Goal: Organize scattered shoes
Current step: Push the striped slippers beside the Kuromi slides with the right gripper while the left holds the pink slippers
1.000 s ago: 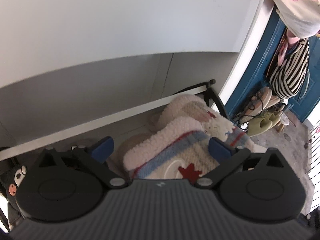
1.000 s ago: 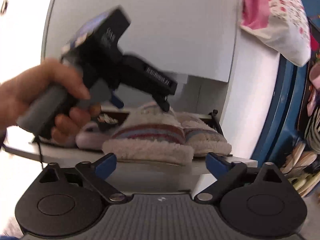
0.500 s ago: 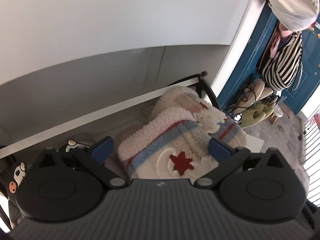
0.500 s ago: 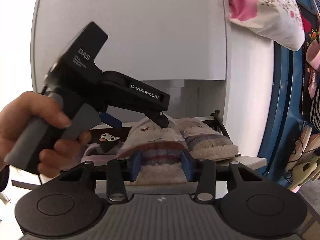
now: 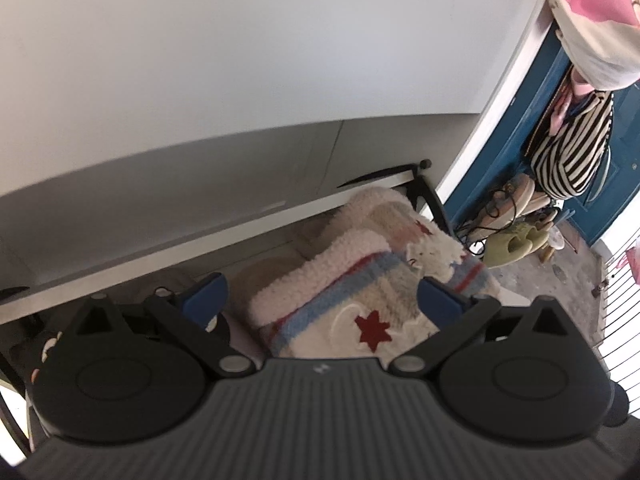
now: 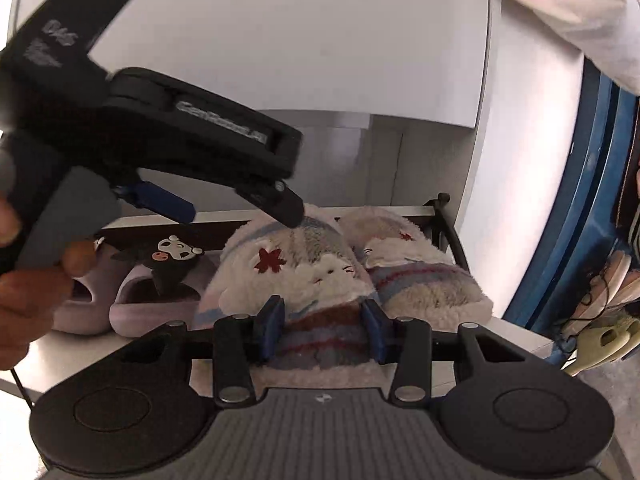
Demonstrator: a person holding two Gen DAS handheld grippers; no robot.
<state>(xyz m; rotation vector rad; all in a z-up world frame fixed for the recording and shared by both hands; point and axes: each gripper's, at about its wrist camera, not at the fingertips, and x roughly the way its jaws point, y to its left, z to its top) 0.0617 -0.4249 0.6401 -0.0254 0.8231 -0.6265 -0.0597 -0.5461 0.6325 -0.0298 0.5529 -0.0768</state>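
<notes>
Pinching the toe of the near fuzzy striped slipper with my right gripper; blue pads press into the fleece on both sides. Slipper sits on the white shelf, touching its mate, the right fuzzy slipper, with lilac cartoon slippers just to its left. My left gripper has its jaws spread wide, hovering over the same slipper's heel end, holding nothing; one finger seems to touch the slipper's far top in the right wrist view.

Risks as I judge them:
- Grip is on soft fleece at the toe only, so the slipper could slide out or fold if I pull fast.
- Dragging it could snag the mate beside it and pull that off the shelf front.
- The left gripper's lower finger is near the lilac pair and could knock them.
- The black rack frame at the right end could catch the mate if things get shoved right.

Hard to tell:
- Slipper sole and front shelf edge are hidden behind my right gripper body.
- Left gripper housing is motion-blurred in the right wrist view.
- Lilac pair is mostly covered in the left wrist view.
- Shoes by the blue door on the far right are too small to sort out.
</notes>
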